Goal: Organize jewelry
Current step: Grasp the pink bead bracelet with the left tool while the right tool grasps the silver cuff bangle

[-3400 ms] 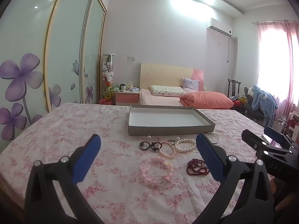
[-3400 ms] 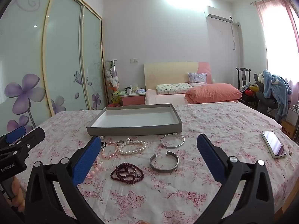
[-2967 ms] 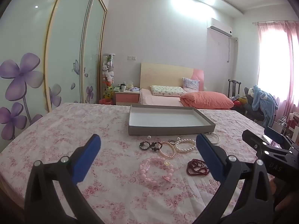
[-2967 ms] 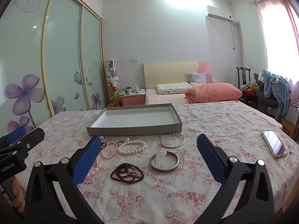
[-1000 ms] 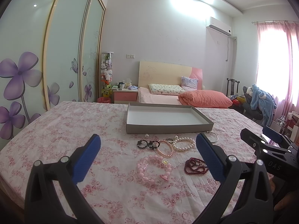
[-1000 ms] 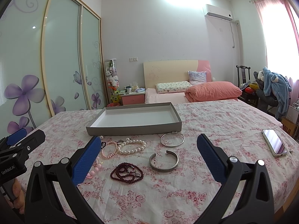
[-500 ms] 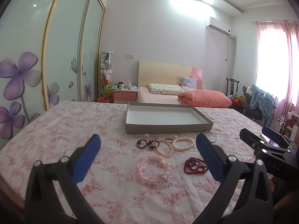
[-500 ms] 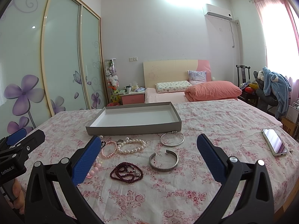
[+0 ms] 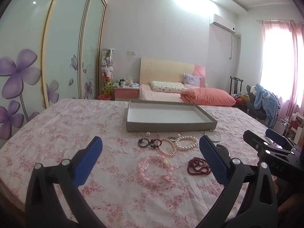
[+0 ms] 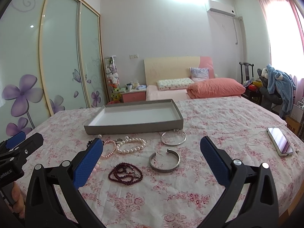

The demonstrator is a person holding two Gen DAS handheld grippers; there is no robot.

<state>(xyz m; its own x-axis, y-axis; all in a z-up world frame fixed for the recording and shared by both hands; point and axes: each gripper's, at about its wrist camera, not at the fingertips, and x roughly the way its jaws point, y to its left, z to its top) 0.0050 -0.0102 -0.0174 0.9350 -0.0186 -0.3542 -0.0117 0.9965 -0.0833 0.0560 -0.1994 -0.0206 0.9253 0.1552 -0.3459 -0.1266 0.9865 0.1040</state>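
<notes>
Both grippers, left (image 9: pixel 150 153) and right (image 10: pixel 151 152), gape wide above bracelets (image 10: pixel 164 161) strewn before an empty tray (image 10: pixel 133 127)

Location: a home bedroom. A bed (image 10: pixel 171 91) with pillows is standing against the far wall, a pink nightstand (image 10: pixel 134 96) is sitting beside it, sliding wardrobe doors (image 10: pixel 57 57) are lining one side, and an air conditioner (image 10: pixel 221 8) is hanging overhead.

A phone (image 10: pixel 280 141) lies on the floral cloth (image 10: pixel 218 121); behind it stand a bed (image 10: pixel 190 87) and wardrobe (image 10: pixel 57 57).
</notes>
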